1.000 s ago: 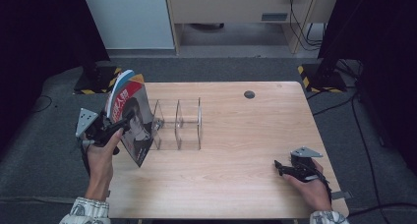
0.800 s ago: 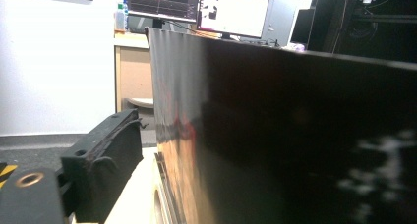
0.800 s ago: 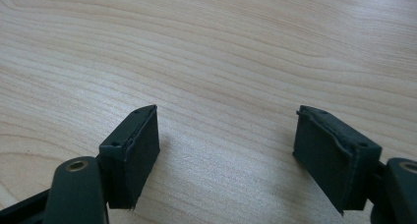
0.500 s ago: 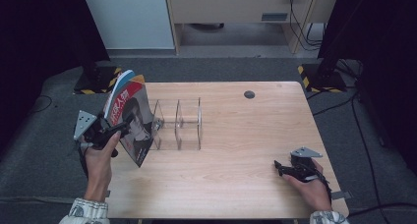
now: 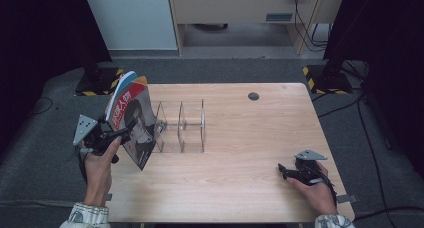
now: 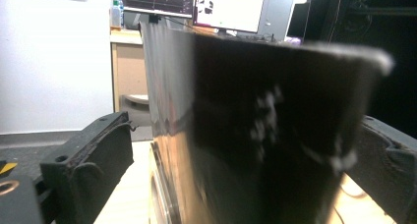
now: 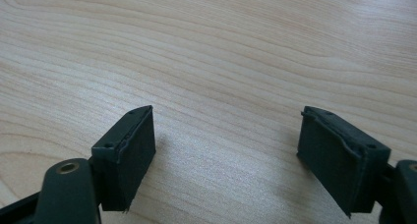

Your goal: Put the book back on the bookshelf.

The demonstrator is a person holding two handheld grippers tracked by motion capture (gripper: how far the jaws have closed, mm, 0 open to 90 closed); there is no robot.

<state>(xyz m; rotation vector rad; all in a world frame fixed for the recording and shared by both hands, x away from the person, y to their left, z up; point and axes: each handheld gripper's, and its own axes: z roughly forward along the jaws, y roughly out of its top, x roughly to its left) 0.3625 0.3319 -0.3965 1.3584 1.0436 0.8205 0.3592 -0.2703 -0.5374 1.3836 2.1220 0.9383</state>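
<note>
Over at the left edge of the desk [image 5: 240, 188] with the left tool [image 5: 120, 134]: spread wide, having just been opening, with the magazines [image 5: 131, 115] between the jaws. In the left gripper view, a clear gap between the near jaw and the dark glossy cover [image 6: 255, 135]; no telling about the far jaw, half hidden behind the cover. No pinch on show, then.

As for the magazines: up on end by the desk's left edge, right at the left end of the clear rack [image 5: 181, 125]. Tilted, tops leaning out past the left edge, away from the dividers. Red and black cover facing the front edge, blue and orange edges peeking out behind. Lower corner down by the desk surface, just beside the rack's front left corner. Hard to say whether seated in the first slot or only leaning beside it.

Left hand [image 5: 99, 165] wrapped round the tool's handle, in from the front edge.

Across to the front right corner of the desk and the right tool [image 5: 286, 170]: spread too, nothing between the jaws but bare wood grain, low over the surface, well apart from the rack. Right hand [image 5: 317, 193] behind it, close to the front edge.
</note>
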